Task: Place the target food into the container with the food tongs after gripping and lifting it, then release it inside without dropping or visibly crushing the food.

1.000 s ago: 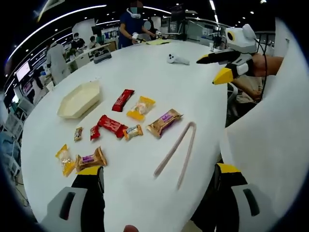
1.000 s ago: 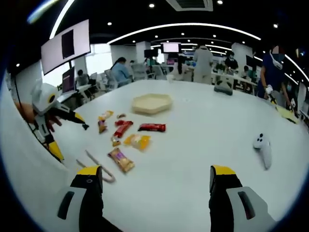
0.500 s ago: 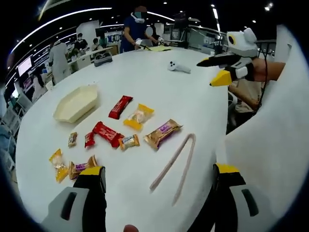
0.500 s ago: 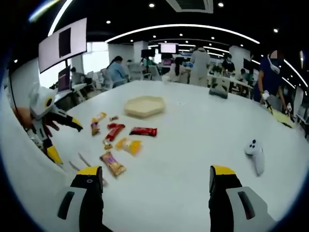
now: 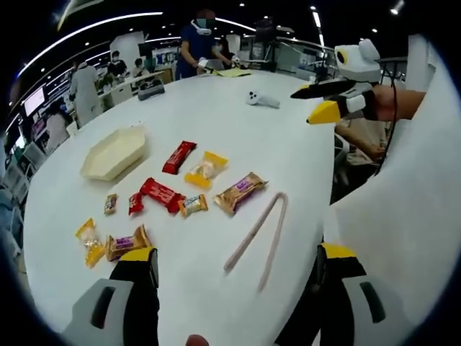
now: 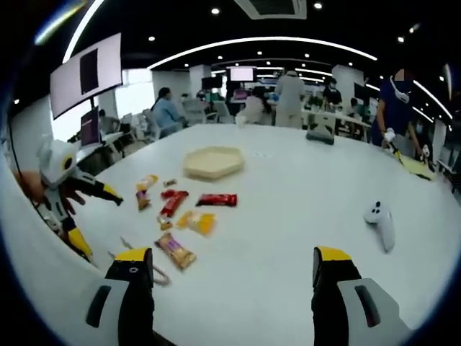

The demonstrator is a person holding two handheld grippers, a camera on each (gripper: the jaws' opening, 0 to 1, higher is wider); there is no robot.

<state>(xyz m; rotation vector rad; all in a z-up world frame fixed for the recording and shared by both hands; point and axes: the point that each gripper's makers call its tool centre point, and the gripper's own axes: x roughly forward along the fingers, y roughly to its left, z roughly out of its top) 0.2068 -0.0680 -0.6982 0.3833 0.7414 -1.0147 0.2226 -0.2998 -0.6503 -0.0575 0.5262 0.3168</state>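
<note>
Pink food tongs lie on the white round table, near its right edge in the left gripper view; part of the tongs shows beside my right jaw. A beige hexagonal container sits empty at the table's far side. Several wrapped snacks lie between them: a red bar, a yellow packet, a brown bar. My left gripper is open above the table. My right gripper is open too, held in the air.
A white controller lies on the table's far part. More snacks, a long red packet and small candies, lie left of the tongs. People stand and sit at desks beyond the table.
Both views shifted slightly as the hands moved. The things on the table lie where they were. Both grippers stay open.
</note>
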